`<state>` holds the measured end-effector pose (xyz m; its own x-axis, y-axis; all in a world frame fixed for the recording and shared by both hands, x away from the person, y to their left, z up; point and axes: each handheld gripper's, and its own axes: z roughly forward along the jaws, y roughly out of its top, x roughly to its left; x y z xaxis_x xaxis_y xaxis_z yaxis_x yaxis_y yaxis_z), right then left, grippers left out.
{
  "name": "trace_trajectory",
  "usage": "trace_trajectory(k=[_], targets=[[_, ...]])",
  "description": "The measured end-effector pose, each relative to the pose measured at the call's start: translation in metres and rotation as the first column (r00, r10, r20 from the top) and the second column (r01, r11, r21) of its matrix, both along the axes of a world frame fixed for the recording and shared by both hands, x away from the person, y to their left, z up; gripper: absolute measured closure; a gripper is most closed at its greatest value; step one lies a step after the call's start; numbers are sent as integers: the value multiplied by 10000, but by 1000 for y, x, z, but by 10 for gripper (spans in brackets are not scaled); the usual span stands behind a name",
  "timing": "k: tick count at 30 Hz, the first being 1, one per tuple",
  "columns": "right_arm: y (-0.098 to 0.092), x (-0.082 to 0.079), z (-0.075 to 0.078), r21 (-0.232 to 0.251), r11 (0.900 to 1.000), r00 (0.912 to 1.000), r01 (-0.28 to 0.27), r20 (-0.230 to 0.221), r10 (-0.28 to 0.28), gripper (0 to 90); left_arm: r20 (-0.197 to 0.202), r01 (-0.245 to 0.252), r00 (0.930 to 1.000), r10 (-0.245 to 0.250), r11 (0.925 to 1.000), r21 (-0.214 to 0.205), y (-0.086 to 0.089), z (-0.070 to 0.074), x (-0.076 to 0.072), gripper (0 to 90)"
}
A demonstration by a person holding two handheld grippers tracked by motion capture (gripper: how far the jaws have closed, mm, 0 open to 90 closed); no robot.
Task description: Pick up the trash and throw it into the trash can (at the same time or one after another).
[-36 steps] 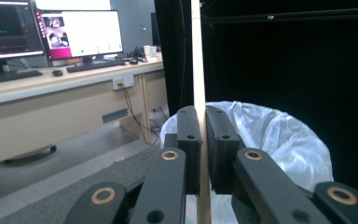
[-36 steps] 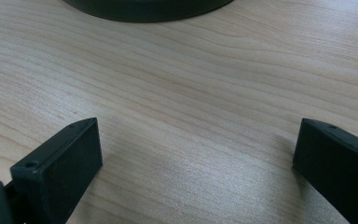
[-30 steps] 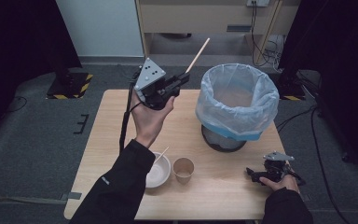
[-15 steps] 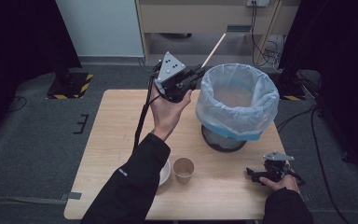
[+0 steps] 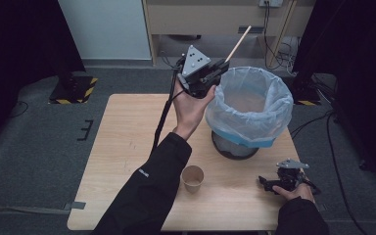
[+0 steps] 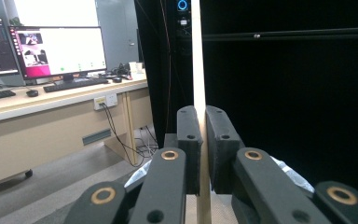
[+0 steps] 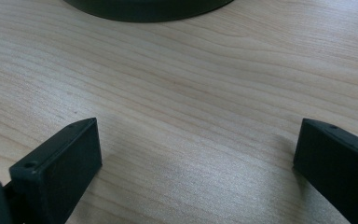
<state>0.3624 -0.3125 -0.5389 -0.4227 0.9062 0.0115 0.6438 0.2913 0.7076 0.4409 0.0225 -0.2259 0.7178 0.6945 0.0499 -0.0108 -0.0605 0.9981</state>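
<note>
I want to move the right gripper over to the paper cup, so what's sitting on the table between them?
Nothing: in the high view, bare wooden table runs from the right gripper to the paper cup. The bin's dark base stands farther back, off that line.

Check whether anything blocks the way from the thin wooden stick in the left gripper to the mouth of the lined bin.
Nothing visible does. The left gripper, shut on the thin wooden stick, is raised beside the rim of the bin with the pale blue plastic liner; the bin's mouth is open.
</note>
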Motion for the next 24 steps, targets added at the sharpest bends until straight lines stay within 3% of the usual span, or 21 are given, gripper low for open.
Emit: trace_trajectory(k=[15, 24], targets=[[0, 0, 0, -19, 10000, 10000, -45, 19, 45, 8, -89, 266, 9996, -267, 9996, -104, -37, -8, 23, 849], [0, 1, 0, -43, 10000, 10000, -86, 10, 86, 9, -237, 495, 9985, -491, 9987, 134, -61, -22, 36, 849]])
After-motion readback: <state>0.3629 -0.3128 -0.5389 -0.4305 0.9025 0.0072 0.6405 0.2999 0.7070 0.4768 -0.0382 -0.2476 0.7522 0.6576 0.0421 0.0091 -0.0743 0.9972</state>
